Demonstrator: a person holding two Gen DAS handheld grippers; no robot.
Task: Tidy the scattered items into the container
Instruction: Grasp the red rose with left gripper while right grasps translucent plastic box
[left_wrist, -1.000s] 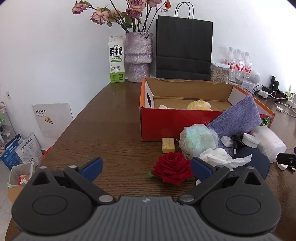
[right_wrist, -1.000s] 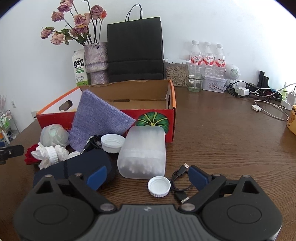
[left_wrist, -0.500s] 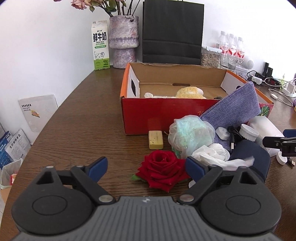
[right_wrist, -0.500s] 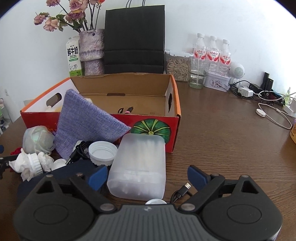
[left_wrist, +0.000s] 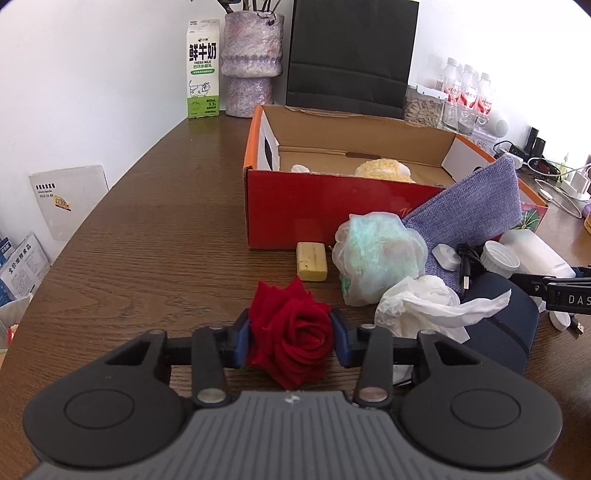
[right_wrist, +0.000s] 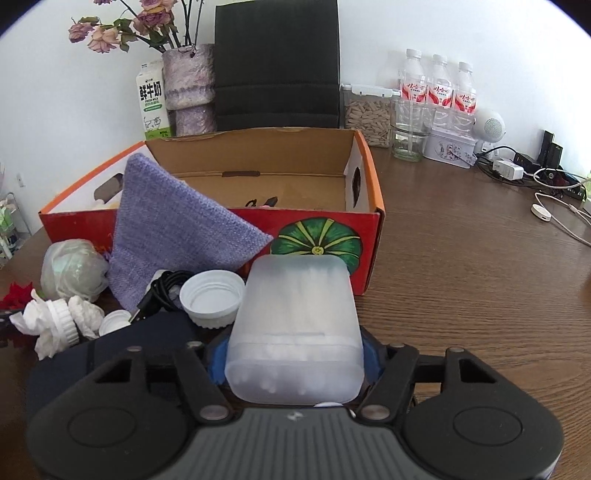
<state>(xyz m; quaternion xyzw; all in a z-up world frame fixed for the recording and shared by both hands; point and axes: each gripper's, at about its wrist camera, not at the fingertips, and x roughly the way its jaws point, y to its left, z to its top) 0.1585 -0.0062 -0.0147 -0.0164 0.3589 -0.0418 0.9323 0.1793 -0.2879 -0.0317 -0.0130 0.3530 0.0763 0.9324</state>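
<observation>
Gripping the red rose (left_wrist: 291, 334), your left gripper (left_wrist: 291, 341) has its blue pads pressed against the bloom from both sides, low over the wooden table (left_wrist: 155, 236). From that wrist view, the red cardboard box (left_wrist: 332, 206) stands open at about 12 o'clock, with a yellow knitted item (left_wrist: 382, 170) lying inside it. A bar of soap (left_wrist: 312, 261) sits on the table just in front of the box wall, at 12 o'clock from the rose. At 1 o'clock you have the crumpled plastic bag (left_wrist: 378, 254), and beside it at 2 o'clock the wad of white tissue (left_wrist: 424, 306), which rests against a dark blue pouch (left_wrist: 502, 328). A purple cloth (left_wrist: 476, 203) leans over the box's front wall.

Your right gripper (right_wrist: 293, 356) is clamped on the frosted plastic case (right_wrist: 295, 328), which lies lengthwise between the jaws with its far end touching the box front by the green pumpkin print. At 10 o'clock in that view, a white jar lid (right_wrist: 212, 299) sits open side up, just beside the case, with a black cable (right_wrist: 162, 291) next to it. Milk carton (right_wrist: 151, 99), vase (right_wrist: 188, 88) and black paper bag (right_wrist: 277, 62) stand behind the box, near the wall.
</observation>
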